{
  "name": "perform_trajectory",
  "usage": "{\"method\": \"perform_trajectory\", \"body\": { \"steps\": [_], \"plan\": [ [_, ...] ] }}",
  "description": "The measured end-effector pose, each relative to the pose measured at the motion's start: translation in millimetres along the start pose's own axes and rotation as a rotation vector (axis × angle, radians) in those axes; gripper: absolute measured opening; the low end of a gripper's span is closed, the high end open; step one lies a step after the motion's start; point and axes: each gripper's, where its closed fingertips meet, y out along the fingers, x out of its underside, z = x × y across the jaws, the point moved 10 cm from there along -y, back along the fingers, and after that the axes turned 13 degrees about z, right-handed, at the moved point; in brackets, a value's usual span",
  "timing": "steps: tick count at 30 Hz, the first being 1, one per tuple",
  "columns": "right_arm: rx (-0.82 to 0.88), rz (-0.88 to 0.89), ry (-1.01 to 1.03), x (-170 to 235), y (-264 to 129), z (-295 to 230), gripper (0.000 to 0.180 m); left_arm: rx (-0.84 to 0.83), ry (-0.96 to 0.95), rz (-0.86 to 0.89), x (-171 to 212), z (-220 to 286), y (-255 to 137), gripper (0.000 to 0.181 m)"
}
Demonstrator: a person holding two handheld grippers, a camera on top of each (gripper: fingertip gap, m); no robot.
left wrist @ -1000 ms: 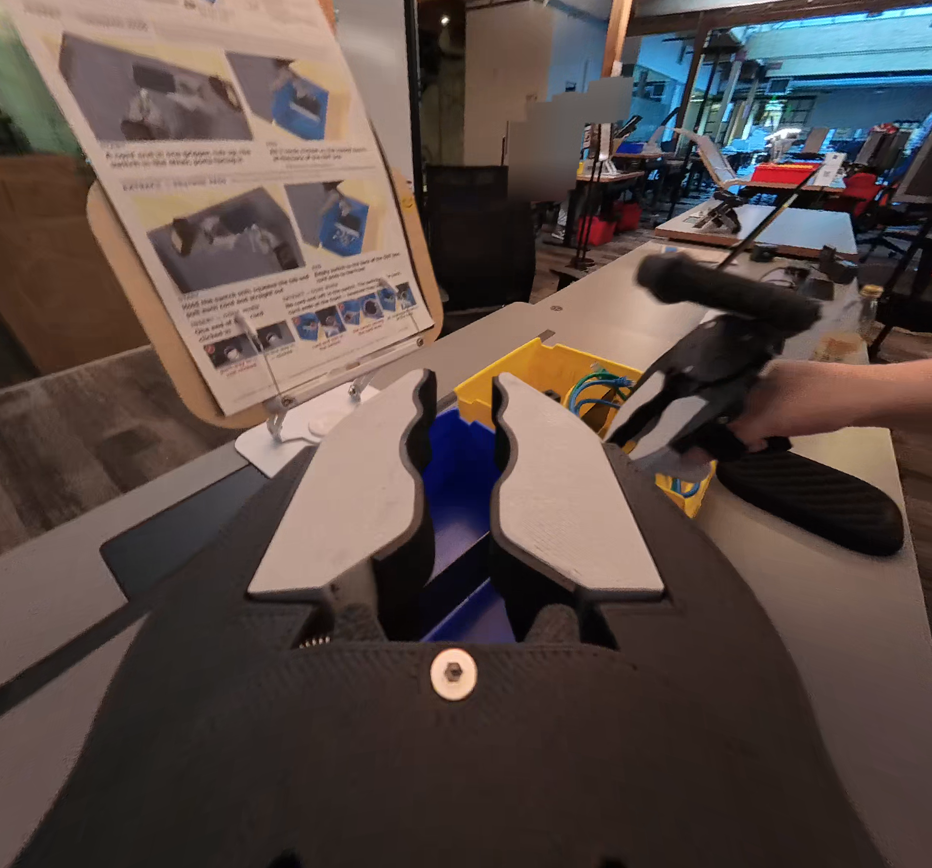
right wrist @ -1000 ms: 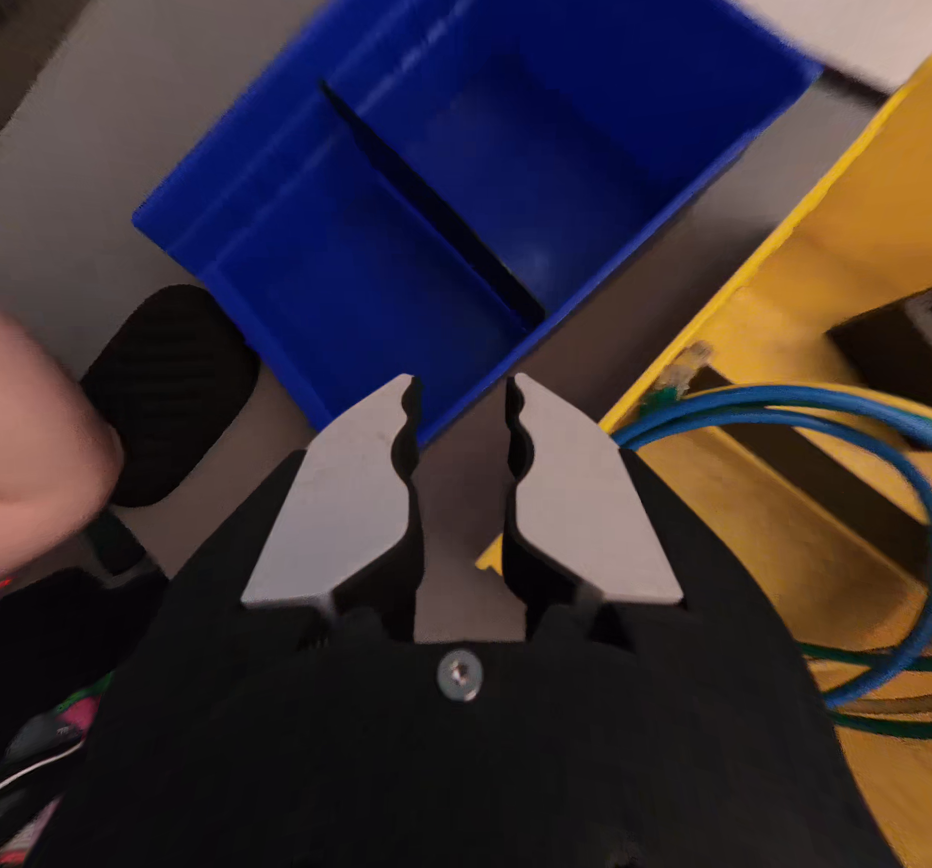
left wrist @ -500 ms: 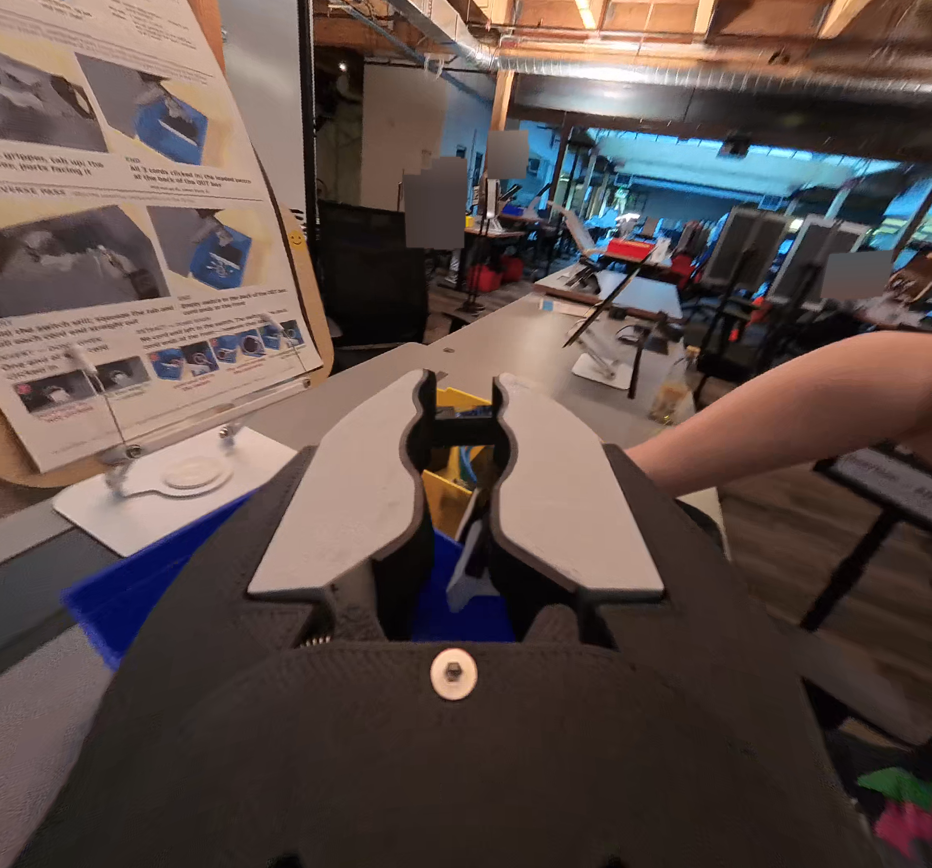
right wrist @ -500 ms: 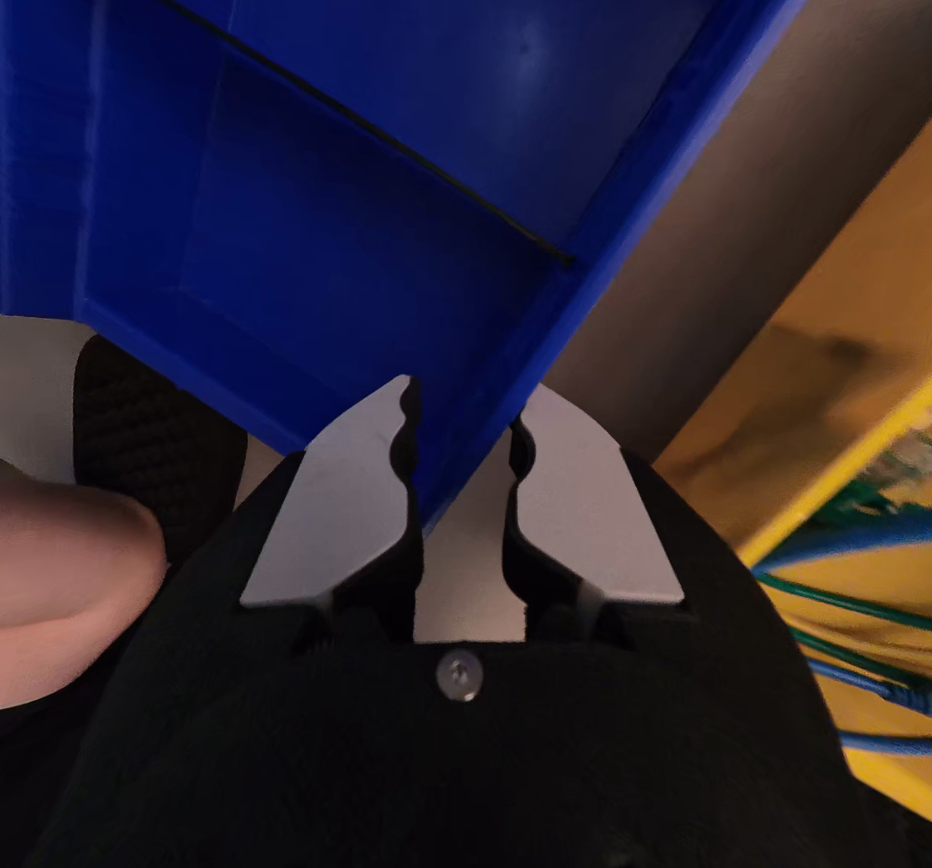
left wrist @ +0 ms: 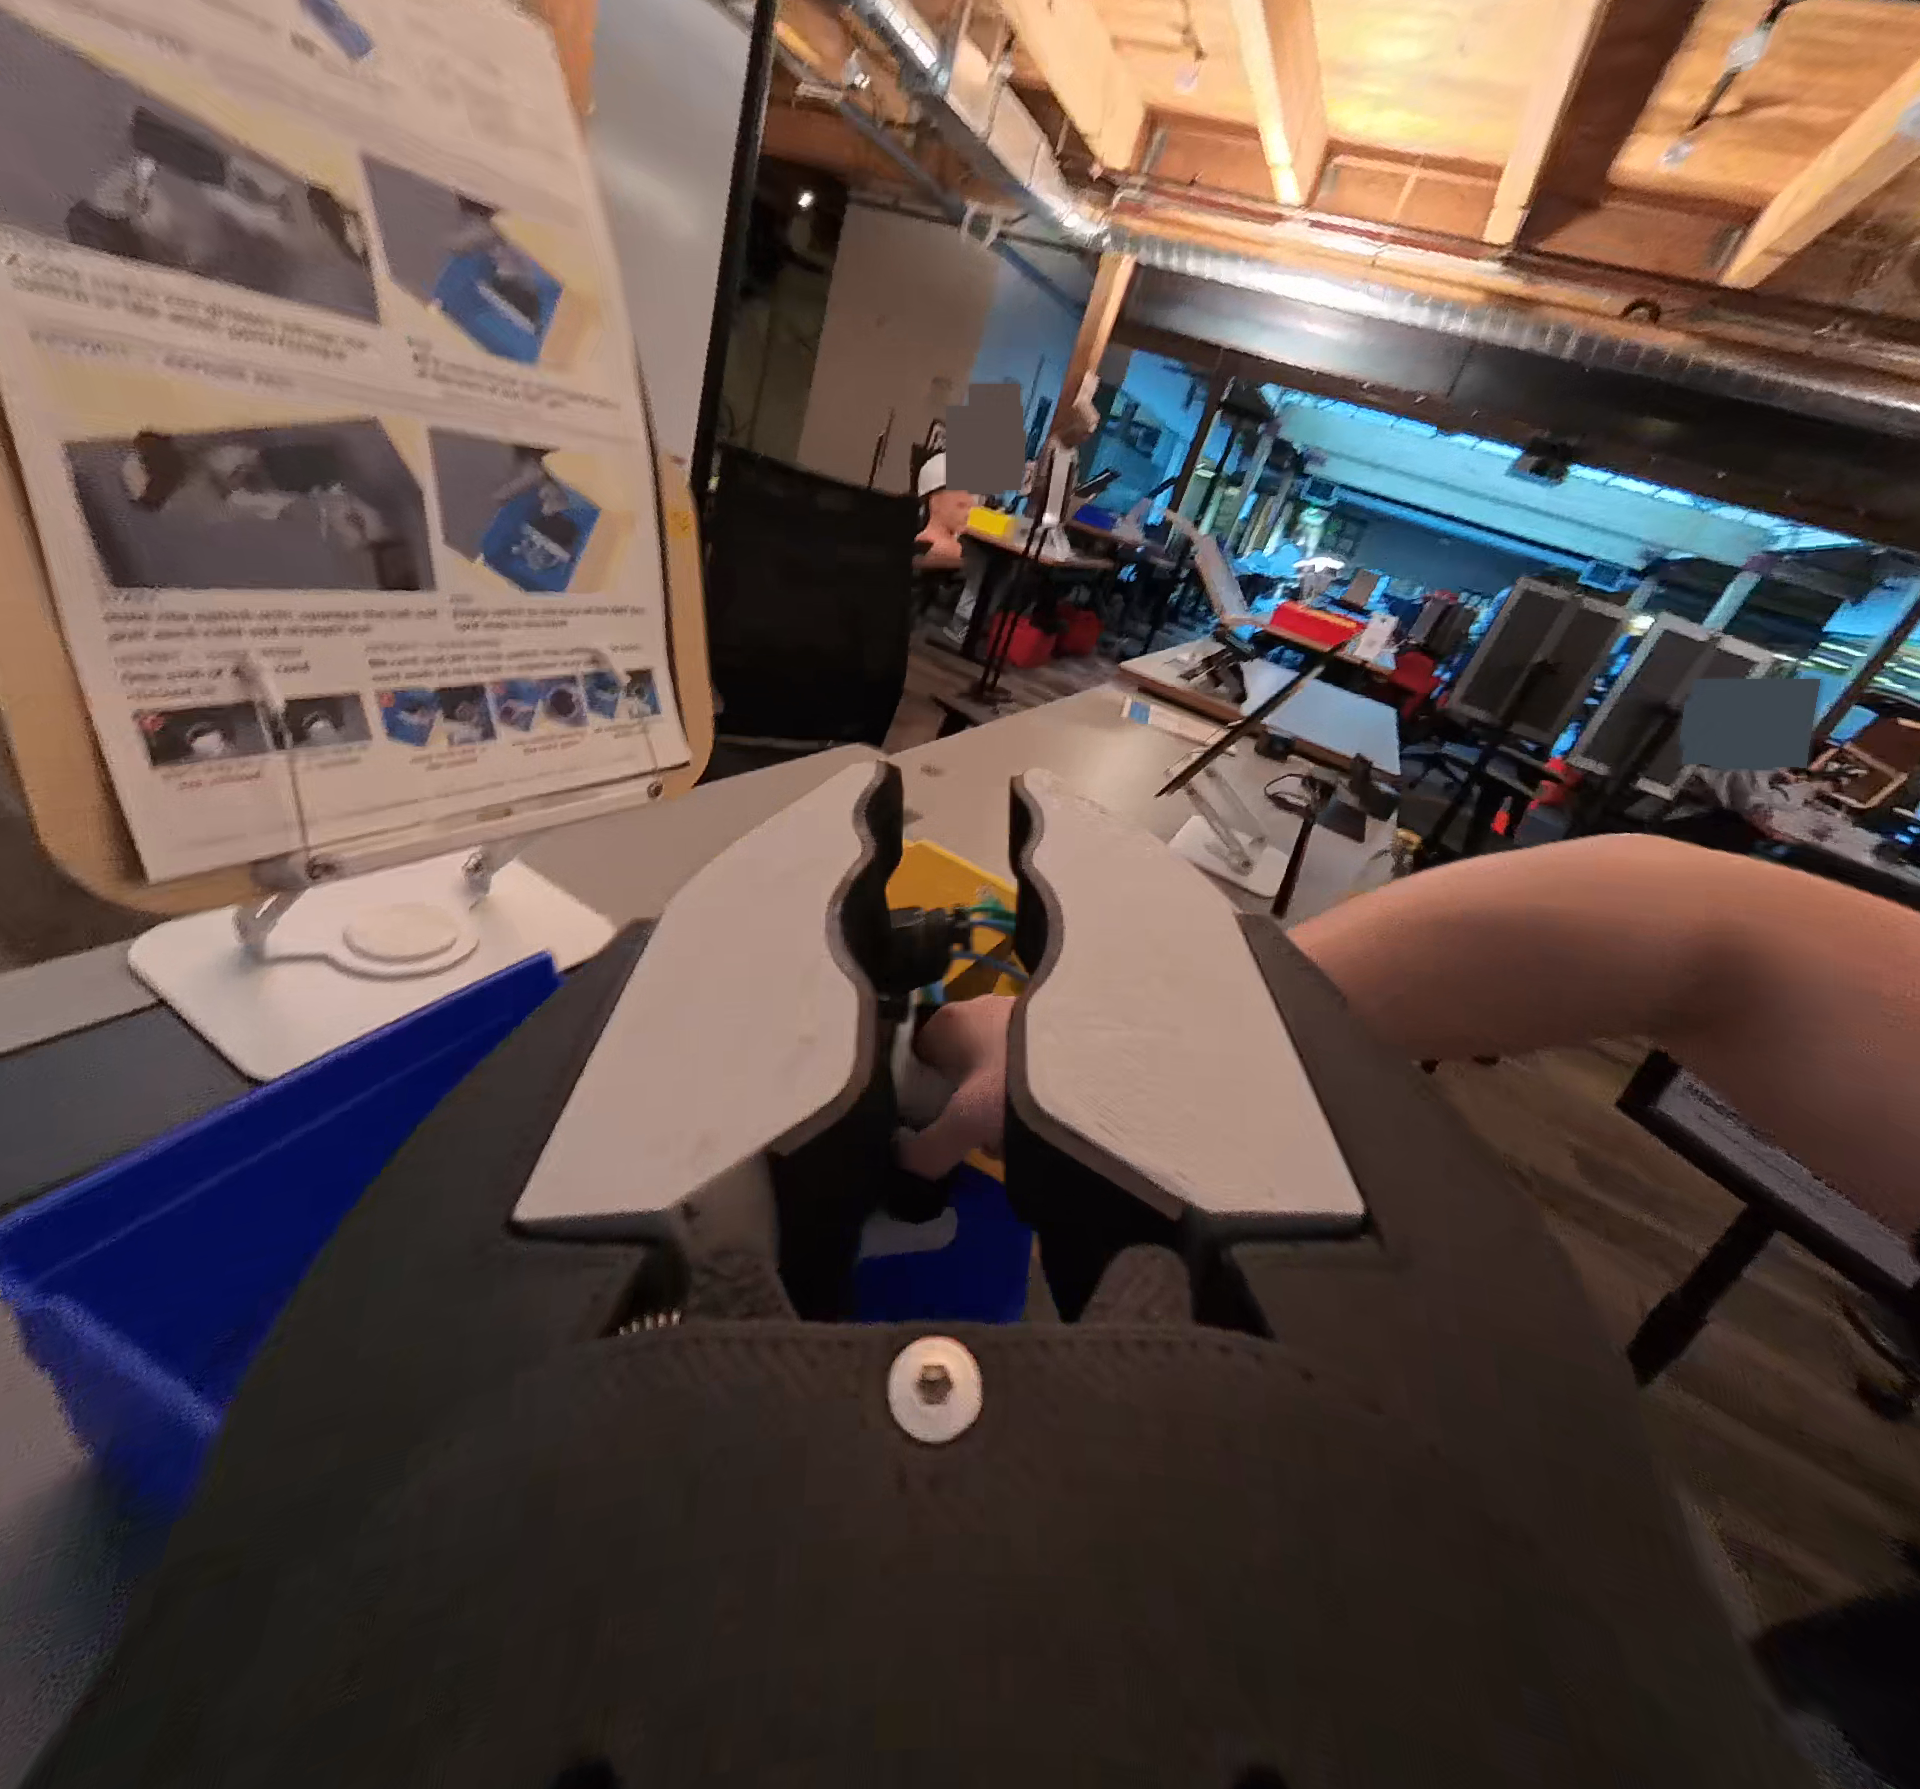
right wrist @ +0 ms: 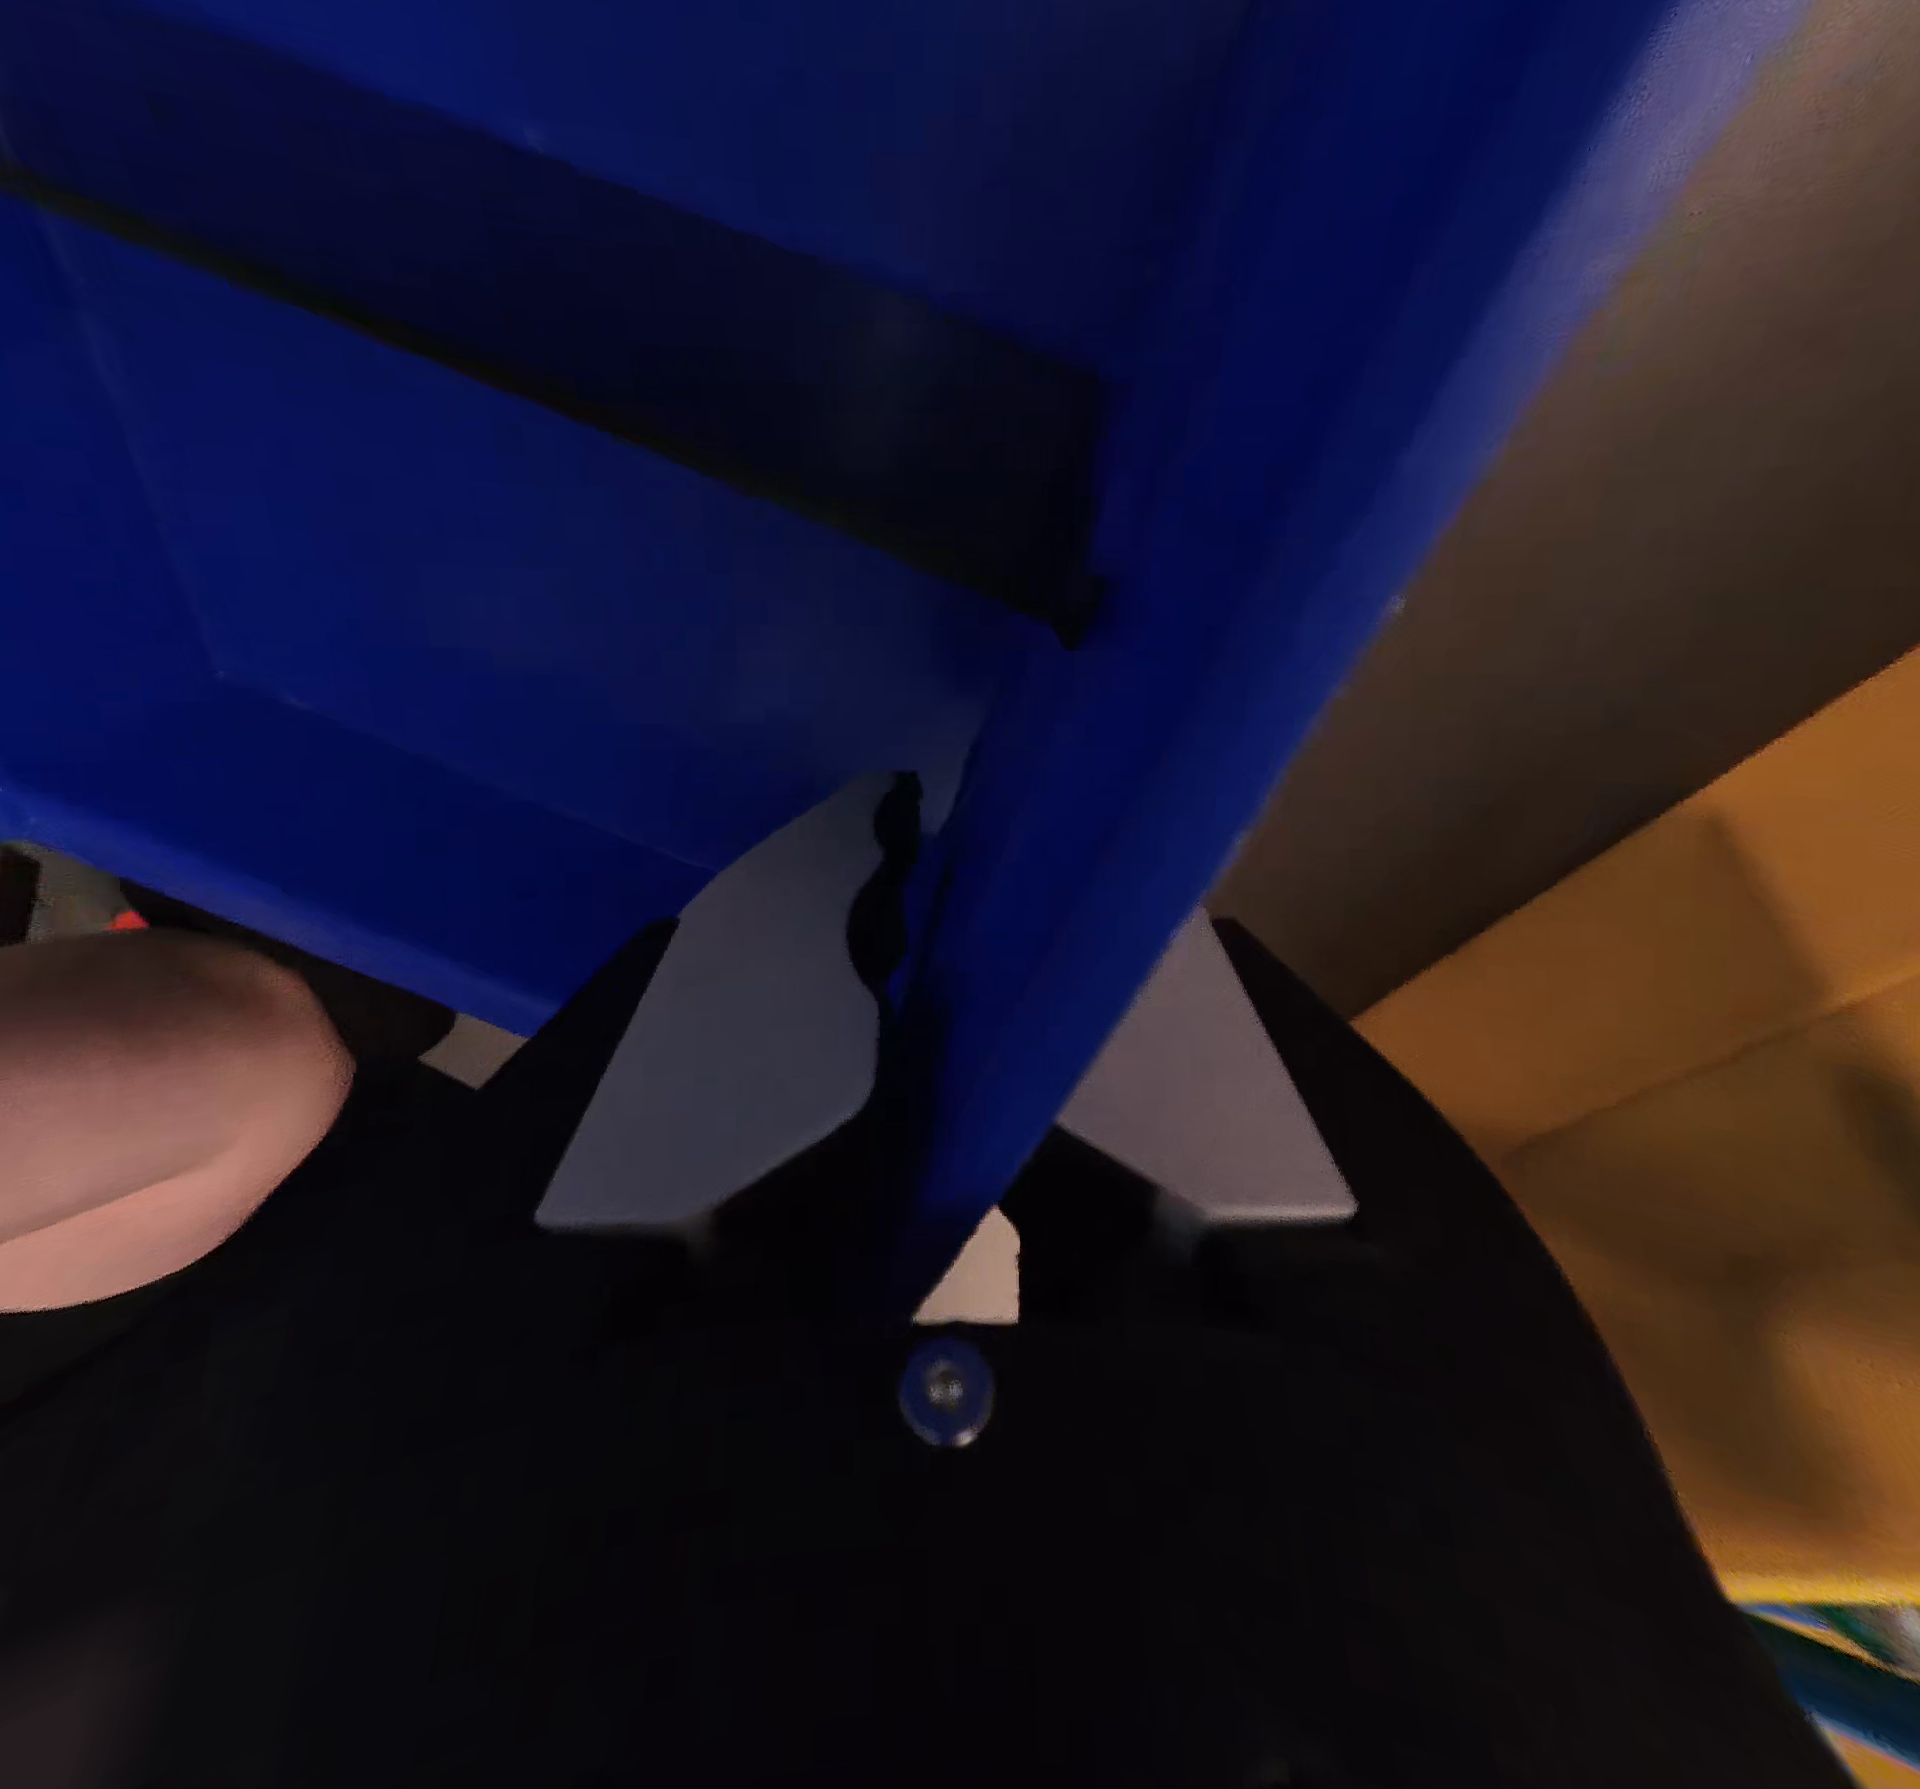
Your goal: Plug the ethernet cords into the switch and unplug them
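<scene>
My right gripper [right wrist: 997, 804] straddles the near right corner wall of the blue bin [right wrist: 623, 596]. Its jaws look closed on the wall, and the wall hides the right finger's tip. A black divider [right wrist: 623, 368] crosses the bin, which looks empty. My left gripper [left wrist: 951, 804] is open and empty, held above the blue bin [left wrist: 260, 1168]. Between its fingers I see the hand [left wrist: 956, 1064] holding the right gripper. Behind it is the yellow bin [left wrist: 940, 872] with blue and green ethernet cords [left wrist: 977, 939]. No switch is in view.
An instruction board [left wrist: 312, 389] on a white stand sits at the table's back left. The yellow bin [right wrist: 1662, 1012] lies right of the blue one with a strip of table between them. The person's forearm [left wrist: 1610, 960] crosses from the right.
My right gripper has pushed forward onto the blue bin's corner wall and its jaws have narrowed around it. My left gripper has swung its view slightly left and stays open.
</scene>
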Motion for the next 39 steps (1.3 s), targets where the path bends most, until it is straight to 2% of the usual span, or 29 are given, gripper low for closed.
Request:
{"method": "perform_trajectory", "body": {
  "steps": [3, 6, 10, 12, 13, 15, 18, 22, 23, 26, 29, 31, 34, 37, 38, 39],
  "plan": [
    [-0.079, -0.012, 0.041, -2, -10, -2, 0.012, 0.077, 0.031, 0.038, -10, 25, -6, 0.018],
    [-0.166, 0.019, 0.047, -5, -36, -4, 0.012, 0.105, 0.129, 0.087, -19, 55, -17, 0.019],
    [-0.23, 0.145, -0.016, -10, -108, 11, 0.01, 0.032, 0.281, 0.124, -24, 78, -24, 0.022],
    [-0.262, 0.224, -0.014, -7, -153, 33, 0.01, 0.005, 0.313, 0.061, -17, 79, -16, 0.021],
    [-0.278, 0.262, -0.003, -3, -175, 47, 0.01, 0.001, 0.318, -0.003, -10, 77, -8, 0.022],
    [-0.282, 0.344, 0.029, 9, -214, 83, 0.009, 0.0, 0.294, -0.157, 10, 67, 15, 0.038],
    [-0.196, 0.47, 0.075, 37, -262, 148, 0.008, -0.016, 0.205, -0.339, 48, 41, 59, 0.049],
    [0.057, 0.558, 0.179, 94, -301, 244, 0.008, -0.051, 0.018, -0.356, 115, 4, 117, 0.044],
    [0.103, 0.556, 0.227, 111, -304, 265, 0.008, -0.075, -0.017, -0.368, 134, -5, 128, 0.043],
    [0.195, 0.514, 0.387, 159, -298, 321, 0.008, -0.101, -0.097, -0.549, 186, -22, 147, 0.049],
    [0.227, 0.453, 0.509, 202, -277, 363, 0.007, -0.011, -0.199, -0.685, 213, -12, 157, 0.058],
    [0.223, 0.416, 0.56, 225, -259, 383, 0.007, 0.028, -0.17, -0.747, 226, -3, 161, 0.061],
    [0.216, 0.374, 0.583, 247, -231, 404, 0.007, 0.017, -0.046, -0.889, 245, 3, 163, 0.065],
    [0.192, 0.316, 0.564, 254, -206, 413, 0.007, 0.021, 0.032, -1.03, 265, 2, 160, 0.06],
    [0.186, 0.293, 0.547, 253, -199, 413, 0.007, 0.034, 0.025, -1.037, 268, 3, 161, 0.063],
    [0.18, 0.269, 0.529, 251, -193, 413, 0.007, 0.052, 0.024, -1.038, 268, 4, 161, 0.056]
  ]
}}
